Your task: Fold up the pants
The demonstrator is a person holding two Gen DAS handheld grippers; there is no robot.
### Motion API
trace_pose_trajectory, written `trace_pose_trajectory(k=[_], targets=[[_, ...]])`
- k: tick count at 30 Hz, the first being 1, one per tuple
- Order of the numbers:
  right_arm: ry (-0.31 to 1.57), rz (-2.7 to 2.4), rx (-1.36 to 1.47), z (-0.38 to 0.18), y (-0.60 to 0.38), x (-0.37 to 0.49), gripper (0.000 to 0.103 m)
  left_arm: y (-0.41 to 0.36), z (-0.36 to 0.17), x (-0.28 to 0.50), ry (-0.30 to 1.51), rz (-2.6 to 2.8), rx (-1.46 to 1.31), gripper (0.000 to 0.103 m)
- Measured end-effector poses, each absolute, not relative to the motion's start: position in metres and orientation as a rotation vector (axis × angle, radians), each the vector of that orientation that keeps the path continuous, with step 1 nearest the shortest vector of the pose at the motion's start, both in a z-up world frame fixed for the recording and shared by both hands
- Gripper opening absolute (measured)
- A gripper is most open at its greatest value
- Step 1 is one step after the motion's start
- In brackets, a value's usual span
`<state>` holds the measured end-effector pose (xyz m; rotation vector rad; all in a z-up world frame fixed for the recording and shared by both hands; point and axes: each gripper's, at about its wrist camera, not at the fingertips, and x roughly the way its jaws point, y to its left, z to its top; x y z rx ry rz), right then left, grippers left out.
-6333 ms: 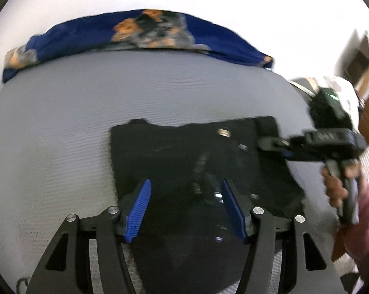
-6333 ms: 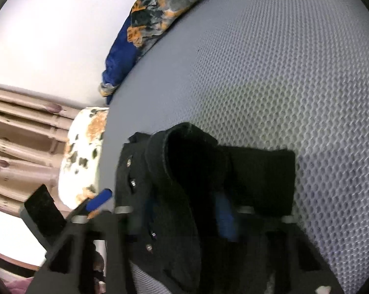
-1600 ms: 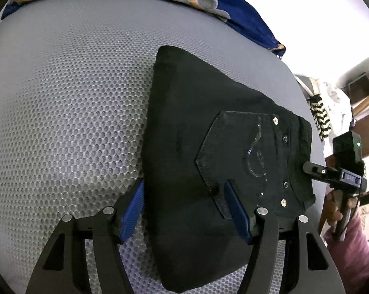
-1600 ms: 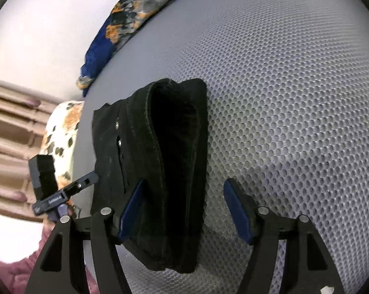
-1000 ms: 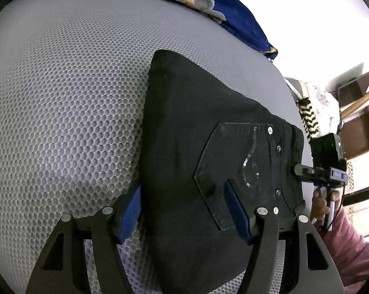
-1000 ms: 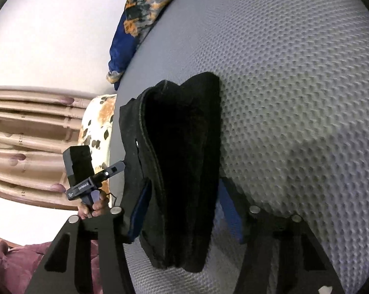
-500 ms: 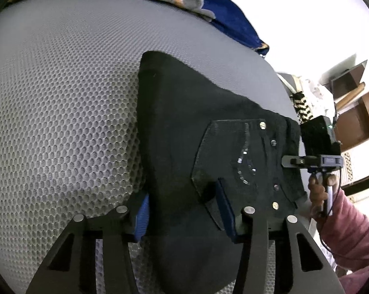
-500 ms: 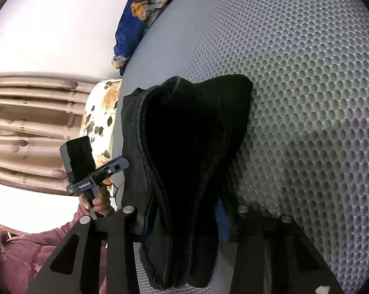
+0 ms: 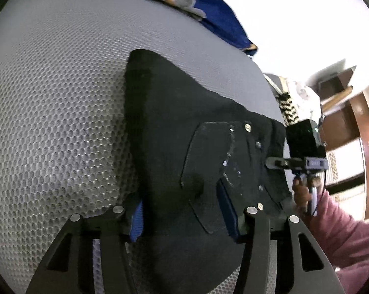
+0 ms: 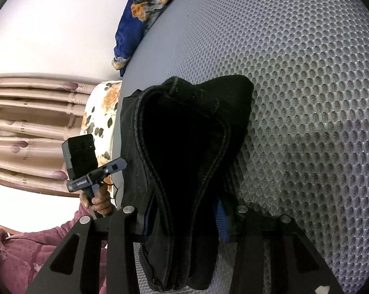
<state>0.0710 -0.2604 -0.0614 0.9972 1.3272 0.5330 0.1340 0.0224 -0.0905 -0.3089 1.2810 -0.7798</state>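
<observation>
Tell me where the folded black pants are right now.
The pants lie on the grey mesh mattress, with the left gripper and right gripper each closed on an edge, below the blue floral cloth.

My grey honeycomb-mesh mattress (image 9: 61,103) carries a blue floral-print cloth (image 10: 145,7) bunched along its far edge.
</observation>
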Motion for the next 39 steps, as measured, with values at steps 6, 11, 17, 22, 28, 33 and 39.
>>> trace_pose_trajectory(k=[6, 11, 17, 22, 28, 33, 39], targets=[[1.331, 0.531, 1.004, -0.064, -0.262, 0.071, 0.038, 0.025, -0.099, 0.136, 1.345, -0.813, -0.348, 0.053], [1.329, 0.53, 1.007, -0.063, -0.263, 0.072, 0.037, 0.04, -0.105, 0.133, 1.374, -0.861, -0.393, 0.053], [1.327, 0.531, 1.006, -0.063, -0.264, 0.071, 0.037, 0.038, -0.109, 0.144, 1.362, -0.923, -0.441, 0.053], [1.32, 0.52, 1.01, -0.063, -0.264, 0.069, 0.037, 0.032, -0.11, 0.141, 1.308, -0.912, -0.44, 0.044], [1.301, 0.463, 1.021, -0.059, -0.259, 0.064, 0.04, 0.012, -0.096, 0.124, 1.264, -0.758, -0.246, 0.033], [1.288, 0.366, 0.957, -0.048, -0.247, 0.059, 0.039, -0.003, -0.087, 0.112, 1.238, -0.65, -0.102, 0.033], [1.277, 0.311, 0.936, -0.044, -0.243, 0.056, 0.036, -0.026, -0.077, 0.1, 1.197, -0.543, 0.073, 0.029]])
